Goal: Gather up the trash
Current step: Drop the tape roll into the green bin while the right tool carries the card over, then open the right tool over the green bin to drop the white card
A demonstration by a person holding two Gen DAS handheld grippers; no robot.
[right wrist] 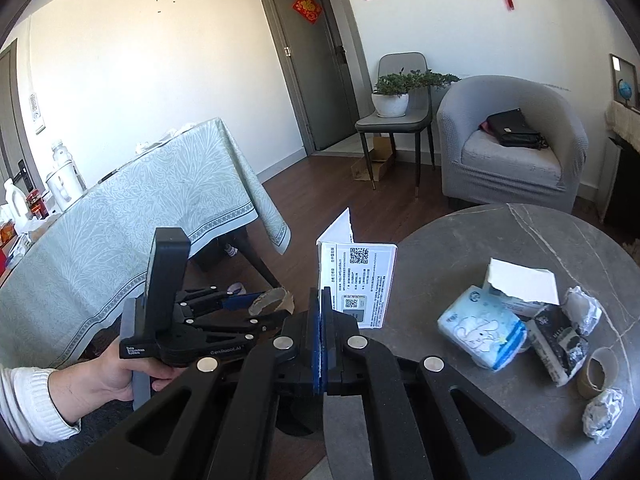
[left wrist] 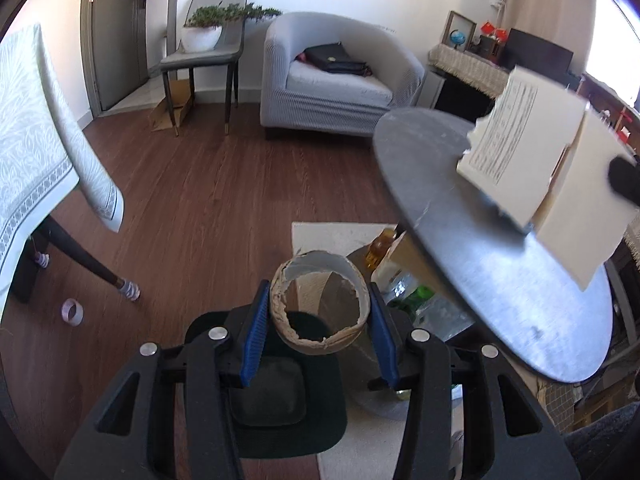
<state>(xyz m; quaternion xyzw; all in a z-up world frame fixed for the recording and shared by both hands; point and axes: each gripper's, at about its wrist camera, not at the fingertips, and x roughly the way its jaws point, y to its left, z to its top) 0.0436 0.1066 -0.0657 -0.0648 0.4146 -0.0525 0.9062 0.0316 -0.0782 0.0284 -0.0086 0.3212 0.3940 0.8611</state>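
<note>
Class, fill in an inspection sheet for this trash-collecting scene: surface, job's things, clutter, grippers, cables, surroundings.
Surface: round grey marble table, partly littered.
Job's things: torn cardboard tube in the left gripper; printed white carton piece in the right gripper; on the table a tissue pack, torn white box, dark wrapper, small cardboard roll, crumpled paper balls.
Clutter: tape ring on the wood floor; bottles below the table edge.
Grippers: left clamps the tube; right shut on the carton piece.
Cables: nothing seen.
Surroundings: dark bin beneath the left gripper; grey armchair; cloth-covered table; potted plant on a chair.
</note>
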